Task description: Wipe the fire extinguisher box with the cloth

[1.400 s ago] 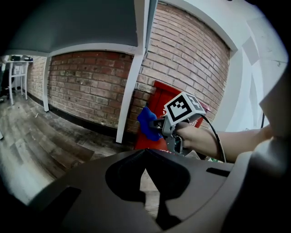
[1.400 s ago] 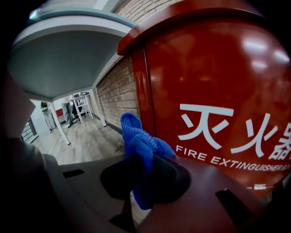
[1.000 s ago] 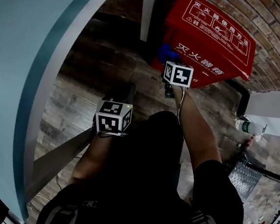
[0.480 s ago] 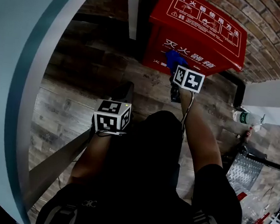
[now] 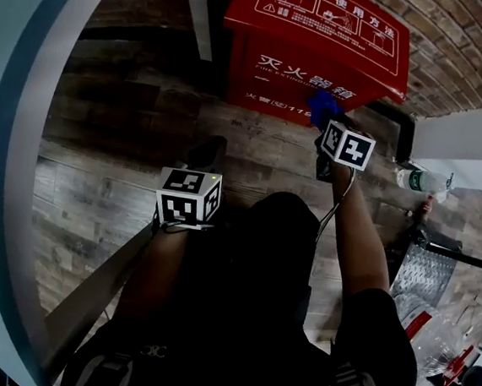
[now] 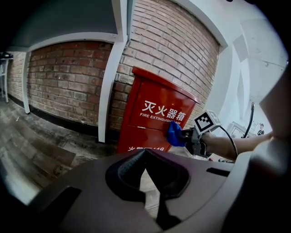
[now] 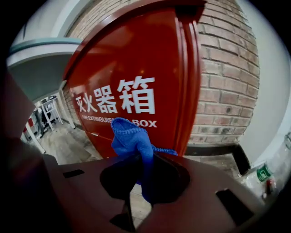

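Note:
A red fire extinguisher box [image 5: 315,42] stands on the floor against the brick wall; its front carries white lettering [image 7: 116,101]. My right gripper [image 5: 326,124] is shut on a blue cloth [image 7: 132,141], which presses on the right part of the box front [image 6: 174,134], under the lettering. The left gripper [image 5: 206,155] hangs back over the wood floor, well short of the box, jaws shut with nothing in them. Its view shows the box [image 6: 157,116] and the right gripper [image 6: 193,136] from the left side.
A white pillar [image 6: 110,77] runs up the brick wall just left of the box. A plastic bottle [image 5: 420,181] lies on the floor to the right, near a white wall corner. A large curved teal-edged panel [image 5: 19,124] fills the left side.
The right gripper has slid the cloth rightward along the box front, from near its left edge to its right part. The left gripper has barely moved.

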Demonstrator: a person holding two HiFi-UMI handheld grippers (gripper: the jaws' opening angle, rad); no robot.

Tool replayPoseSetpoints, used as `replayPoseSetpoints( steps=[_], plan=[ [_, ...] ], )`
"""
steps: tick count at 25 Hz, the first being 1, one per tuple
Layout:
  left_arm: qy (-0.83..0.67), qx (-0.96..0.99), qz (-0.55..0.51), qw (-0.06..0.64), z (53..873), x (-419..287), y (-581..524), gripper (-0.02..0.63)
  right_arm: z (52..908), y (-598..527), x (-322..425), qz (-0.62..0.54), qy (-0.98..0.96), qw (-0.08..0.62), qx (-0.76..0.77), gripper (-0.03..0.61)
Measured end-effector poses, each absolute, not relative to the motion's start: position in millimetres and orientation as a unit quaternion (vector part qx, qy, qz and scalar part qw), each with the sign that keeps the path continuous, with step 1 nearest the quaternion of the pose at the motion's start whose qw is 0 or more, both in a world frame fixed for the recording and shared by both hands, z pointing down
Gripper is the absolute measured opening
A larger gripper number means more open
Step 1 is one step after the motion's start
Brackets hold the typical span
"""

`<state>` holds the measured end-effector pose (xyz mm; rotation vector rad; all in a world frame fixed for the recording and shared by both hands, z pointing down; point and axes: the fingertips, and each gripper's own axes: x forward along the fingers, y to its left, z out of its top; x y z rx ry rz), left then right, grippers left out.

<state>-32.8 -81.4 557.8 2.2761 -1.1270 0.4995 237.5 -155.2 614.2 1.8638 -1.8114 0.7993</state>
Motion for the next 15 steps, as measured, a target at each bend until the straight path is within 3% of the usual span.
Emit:
replayPoseSetpoints(
  steps=[6, 15],
  plan=[
    [-0.411, 0.847, 0.191, 0.278, 567, -26, -80, 0.009, 619, -142, 277, 0.310, -0.620, 0.189, 0.696, 0.061],
    [-0.412, 0.846, 0.200, 0.274, 573, -20, -76, 0.009, 648, -145, 278, 0.297, -0.610, 0.228, 0.698, 0.060]
  ],
)
